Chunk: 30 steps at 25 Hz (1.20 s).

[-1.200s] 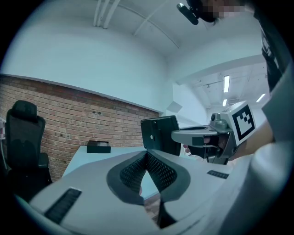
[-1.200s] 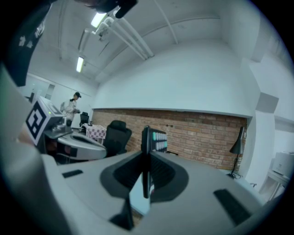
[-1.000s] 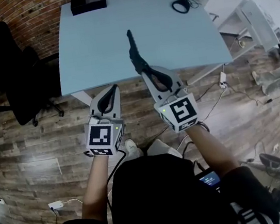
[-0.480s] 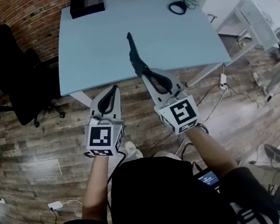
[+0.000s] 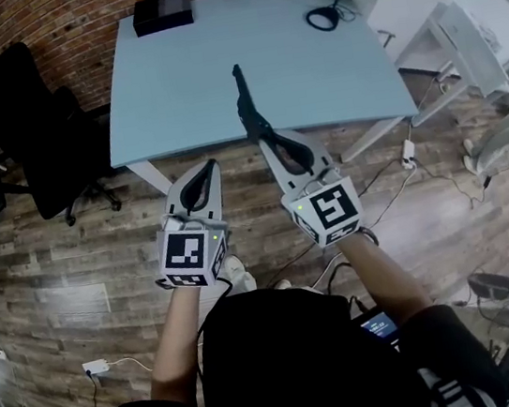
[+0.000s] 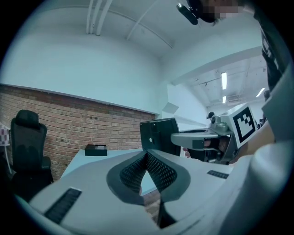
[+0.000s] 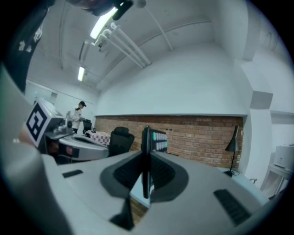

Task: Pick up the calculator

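Note:
The calculator [image 5: 243, 95] is a thin black slab held on edge above the light-blue table [image 5: 171, 87], a little past its front edge. My right gripper [image 5: 264, 132] is shut on its near end. In the right gripper view the calculator [image 7: 146, 156] stands edge-on between the pads, its pale keys facing right. The left gripper view shows the calculator's [image 6: 158, 134] dark back, with the right gripper [image 6: 216, 137] behind it. My left gripper [image 5: 208, 169] is shut with nothing in it, in front of the table's near edge; its jaws meet at the tips [image 6: 147, 154].
A black box [image 5: 162, 12] lies at the table's far left corner. A black desk lamp [image 5: 331, 8] stands at the far right. A black office chair [image 5: 27, 137] is left of the table. Cables and a white adapter [image 5: 97, 368] lie on the wooden floor.
Both grippers have drawn back a little from the table's front edge toward the person. The calculator stays in the right gripper's hold.

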{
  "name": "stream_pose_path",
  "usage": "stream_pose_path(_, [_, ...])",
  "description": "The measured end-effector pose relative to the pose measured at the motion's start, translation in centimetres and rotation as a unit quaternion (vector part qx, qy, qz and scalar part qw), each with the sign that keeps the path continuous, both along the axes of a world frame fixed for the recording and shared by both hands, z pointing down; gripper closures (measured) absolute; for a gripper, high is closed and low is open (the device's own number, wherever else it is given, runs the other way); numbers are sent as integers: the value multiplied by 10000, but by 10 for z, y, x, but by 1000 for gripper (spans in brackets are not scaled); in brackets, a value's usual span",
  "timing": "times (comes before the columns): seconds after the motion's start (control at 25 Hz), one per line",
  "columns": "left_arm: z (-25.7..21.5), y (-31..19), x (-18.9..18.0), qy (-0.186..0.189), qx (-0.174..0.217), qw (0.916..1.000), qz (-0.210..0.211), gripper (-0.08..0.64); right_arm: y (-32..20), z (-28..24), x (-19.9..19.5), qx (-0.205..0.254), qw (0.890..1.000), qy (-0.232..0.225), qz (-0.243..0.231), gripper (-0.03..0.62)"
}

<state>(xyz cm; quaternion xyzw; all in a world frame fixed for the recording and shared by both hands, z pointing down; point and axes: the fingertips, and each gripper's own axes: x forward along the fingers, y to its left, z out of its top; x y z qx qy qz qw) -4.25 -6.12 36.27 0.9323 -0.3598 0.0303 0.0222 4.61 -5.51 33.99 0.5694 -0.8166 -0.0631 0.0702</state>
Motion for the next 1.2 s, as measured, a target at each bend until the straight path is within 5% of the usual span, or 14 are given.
stream_pose_path(1.2, [-8,120,5,-83,176,9993,-310,555,115,-6,4,117,9994,-50,-328,545])
